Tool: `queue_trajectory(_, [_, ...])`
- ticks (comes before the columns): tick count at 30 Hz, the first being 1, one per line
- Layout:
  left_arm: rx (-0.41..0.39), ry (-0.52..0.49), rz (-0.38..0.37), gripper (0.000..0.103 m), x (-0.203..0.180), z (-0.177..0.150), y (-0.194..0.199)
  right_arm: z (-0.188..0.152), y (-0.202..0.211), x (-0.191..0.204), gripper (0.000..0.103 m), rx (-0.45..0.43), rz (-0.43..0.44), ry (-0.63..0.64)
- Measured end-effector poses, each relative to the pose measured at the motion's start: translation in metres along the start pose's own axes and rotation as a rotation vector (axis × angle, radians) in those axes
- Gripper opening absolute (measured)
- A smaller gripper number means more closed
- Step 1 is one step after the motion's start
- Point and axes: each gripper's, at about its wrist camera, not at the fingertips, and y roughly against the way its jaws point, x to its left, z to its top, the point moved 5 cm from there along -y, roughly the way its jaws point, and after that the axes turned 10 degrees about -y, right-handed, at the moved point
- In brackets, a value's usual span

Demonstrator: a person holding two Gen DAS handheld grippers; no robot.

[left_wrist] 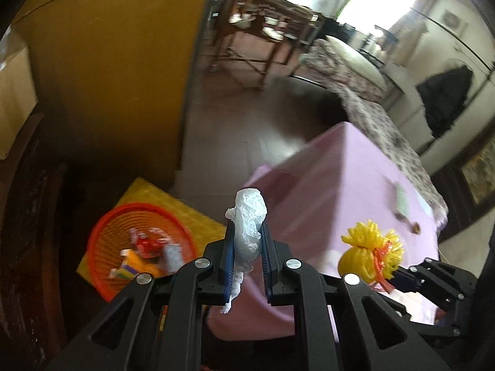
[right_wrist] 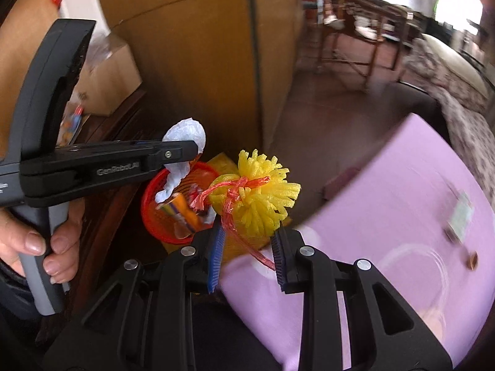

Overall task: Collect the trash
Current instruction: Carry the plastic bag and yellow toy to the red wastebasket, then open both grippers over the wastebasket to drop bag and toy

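Left gripper [left_wrist: 247,241] is clamped on a crumpled white plastic bag [left_wrist: 249,228], blue pads pinching it from both sides, the top of the bag bulging above the fingertips and a twisted tail hanging below. Right gripper [right_wrist: 247,244] pinches a yellow foam fruit net [right_wrist: 256,198] tied with a red plastic strip [right_wrist: 235,191]; the net's frayed ends fan out above the pads and the red strip trails down between the fingers. Both pieces of trash are held in the air, not resting on anything. Orange mesh basket [left_wrist: 136,244] sits below and left of the left gripper on a yellow mat [left_wrist: 173,207]; inside it are a red wrapper, an orange-yellow package and some white scraps, blurred. In the right wrist view the left gripper's bag hangs right over the basket's rim [right_wrist: 161,185], and the person's left hand [right_wrist: 37,247] grips the handle. Pink-covered table [left_wrist: 340,179] lies right of the basket, with a small pale packet [right_wrist: 461,216] and a small brown round item [right_wrist: 471,261] on it, too blurred to identify.
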Motion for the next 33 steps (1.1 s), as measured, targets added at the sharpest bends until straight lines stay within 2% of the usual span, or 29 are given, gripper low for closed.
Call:
queue_trajectory(6, [0.037, 0.064, 0.095, 0.016, 0.064, -0.009, -0.014, 0.016, -0.043, 0.05, 0.029, 0.104, 0.047, 0.102])
queue_trajectory(12, [0.09, 0.134, 0.135, 0.016, 0.112, -0.022, -0.035, 0.023, -0.091, 0.076, 0.029, 0.235, 0.072, 0.175])
queue_trajectory(19, [0.108, 0.172, 0.158, 0.016, 0.133, -0.024, -0.047, 0.034, -0.125, 0.091, 0.029, 0.301, 0.097, 0.206])
queue_trajectory(25, [0.106, 0.191, 0.18, 0.017, 0.143, -0.019, -0.05, 0.027, -0.149, 0.1, 0.032, 0.328, 0.103, 0.208])
queue_trajectory(26, [0.107, 0.196, 0.188, 0.02, 0.142, -0.018, -0.051, 0.024, -0.15, 0.1, 0.033, 0.317, 0.103, 0.213])
queue_trajectory(27, [0.103, 0.21, 0.202, 0.035, 0.145, -0.017, -0.051, 0.023, -0.152, 0.101, 0.041, 0.308, 0.101, 0.213])
queue_trajectory(28, [0.102, 0.219, 0.211, 0.044, 0.144, -0.016, -0.05, 0.023, -0.154, 0.1, 0.053, 0.301, 0.1, 0.208])
queue_trajectory(29, [0.098, 0.229, 0.219, 0.054, 0.145, -0.016, -0.049, 0.023, -0.155, 0.098, 0.057, 0.289, 0.103, 0.192])
queue_trajectory(33, [0.094, 0.23, 0.235, 0.054, 0.145, -0.015, -0.045, 0.025, -0.152, 0.088, 0.059, 0.276, 0.114, 0.152])
